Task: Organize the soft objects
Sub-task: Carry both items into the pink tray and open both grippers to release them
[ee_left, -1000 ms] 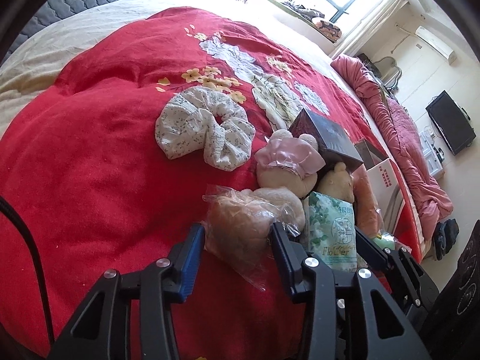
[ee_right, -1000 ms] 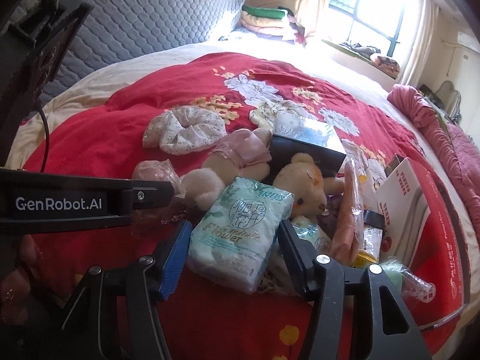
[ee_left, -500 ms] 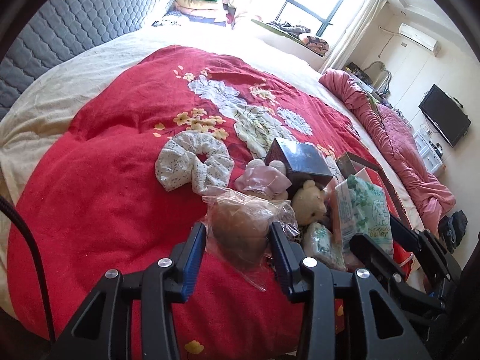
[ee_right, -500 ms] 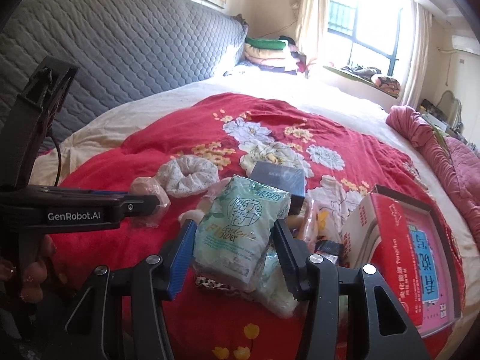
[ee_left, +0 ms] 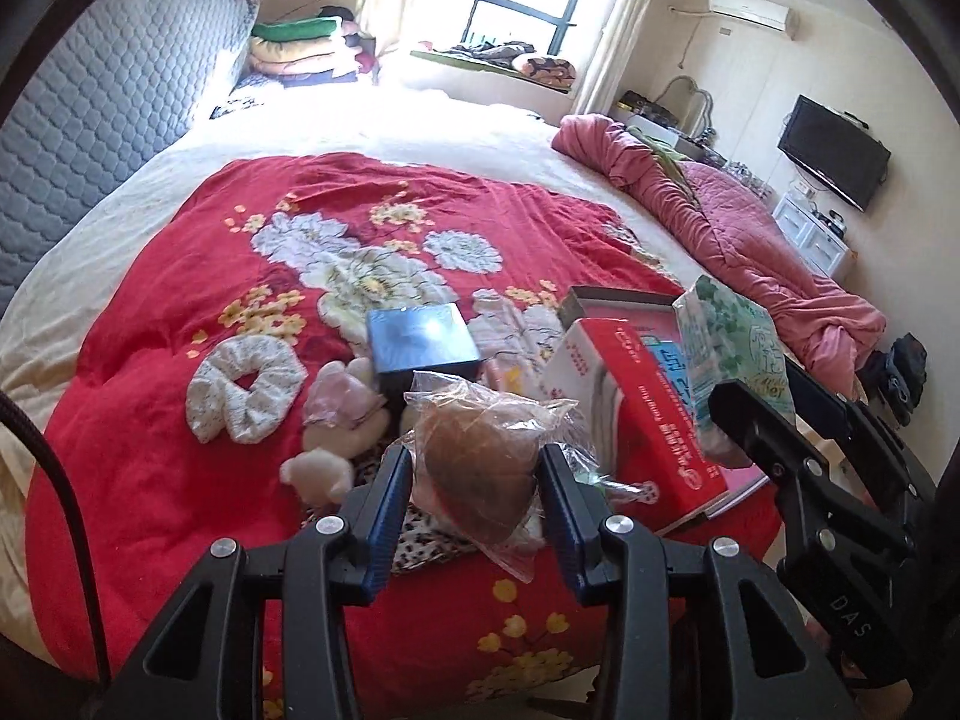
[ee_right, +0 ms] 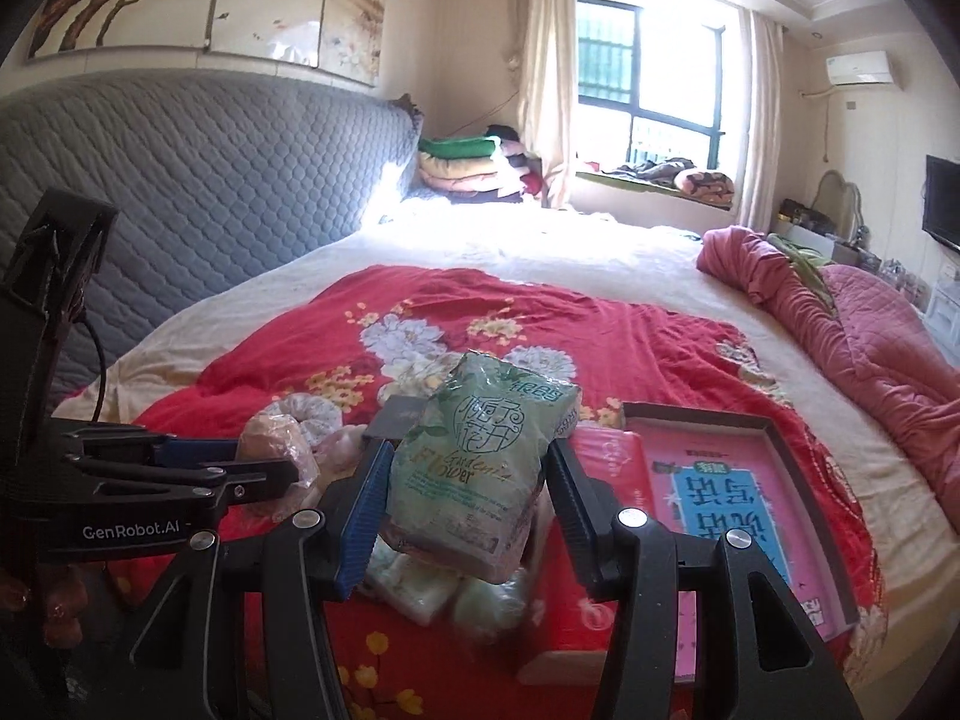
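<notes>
My left gripper [ee_left: 477, 471] is shut on a brown plush in a clear plastic bag [ee_left: 480, 468], held up above the red quilt [ee_left: 150, 420]. My right gripper [ee_right: 465, 498] is shut on a pale green tissue pack [ee_right: 480, 468], also lifted; the same pack [ee_left: 729, 354] shows at the right of the left wrist view. The bagged plush [ee_right: 273, 441] and left gripper [ee_right: 264, 468] appear at the left in the right wrist view. On the quilt lie a floral scrunchie [ee_left: 240, 387], a cream plush with pink bow [ee_left: 342, 414] and more tissue packs [ee_right: 420, 585].
A dark blue box [ee_left: 420, 339] sits among the toys. A red open carton [ee_left: 636, 420] with a pink and blue printed card [ee_right: 738, 498] lies to the right. A rumpled pink blanket [ee_left: 720, 228] runs along the right edge; a grey padded headboard [ee_right: 180, 192] stands at left.
Both grippers have risen off the quilt with their loads, the bagged plush and the tissue pack, and the views have tilted up to show more of the room.
</notes>
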Motion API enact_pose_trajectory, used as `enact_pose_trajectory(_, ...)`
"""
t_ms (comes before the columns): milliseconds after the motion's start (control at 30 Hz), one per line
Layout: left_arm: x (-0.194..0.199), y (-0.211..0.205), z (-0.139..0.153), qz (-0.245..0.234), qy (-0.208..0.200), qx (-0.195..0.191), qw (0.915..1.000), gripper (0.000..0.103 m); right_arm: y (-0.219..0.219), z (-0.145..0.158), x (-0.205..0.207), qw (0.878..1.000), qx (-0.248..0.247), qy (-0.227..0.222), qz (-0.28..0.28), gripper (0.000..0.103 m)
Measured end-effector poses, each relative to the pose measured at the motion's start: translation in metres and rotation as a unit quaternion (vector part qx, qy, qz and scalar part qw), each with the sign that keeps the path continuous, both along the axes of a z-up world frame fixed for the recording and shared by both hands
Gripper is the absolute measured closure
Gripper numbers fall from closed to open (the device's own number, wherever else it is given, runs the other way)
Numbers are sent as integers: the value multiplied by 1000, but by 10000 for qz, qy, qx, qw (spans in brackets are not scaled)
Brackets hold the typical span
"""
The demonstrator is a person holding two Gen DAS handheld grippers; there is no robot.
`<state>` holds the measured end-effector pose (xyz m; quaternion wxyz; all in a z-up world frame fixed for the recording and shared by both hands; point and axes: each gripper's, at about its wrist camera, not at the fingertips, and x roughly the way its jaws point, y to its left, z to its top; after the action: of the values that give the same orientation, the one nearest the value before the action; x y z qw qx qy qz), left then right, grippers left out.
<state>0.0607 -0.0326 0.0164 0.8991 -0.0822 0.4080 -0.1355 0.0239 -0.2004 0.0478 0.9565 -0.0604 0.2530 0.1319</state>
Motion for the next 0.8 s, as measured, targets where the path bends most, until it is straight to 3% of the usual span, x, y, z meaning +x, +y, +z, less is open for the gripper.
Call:
enact_pose_trajectory(400, 22, -112, 25, -973, -91, 117, 9951, 60, -109, 6, -2, 9928, 302, -35, -1158, 49)
enact_pose_trajectory(633, 45, -176, 13, -1504, 141, 235, 9882, 60, -170, -7, 6, 9841, 377, 80, -1736, 49)
enact_pose_trajectory(800, 63, -214, -2, -1782, 363, 426, 9824, 60, -206, -30, 17, 9788, 538, 406, -1932, 49)
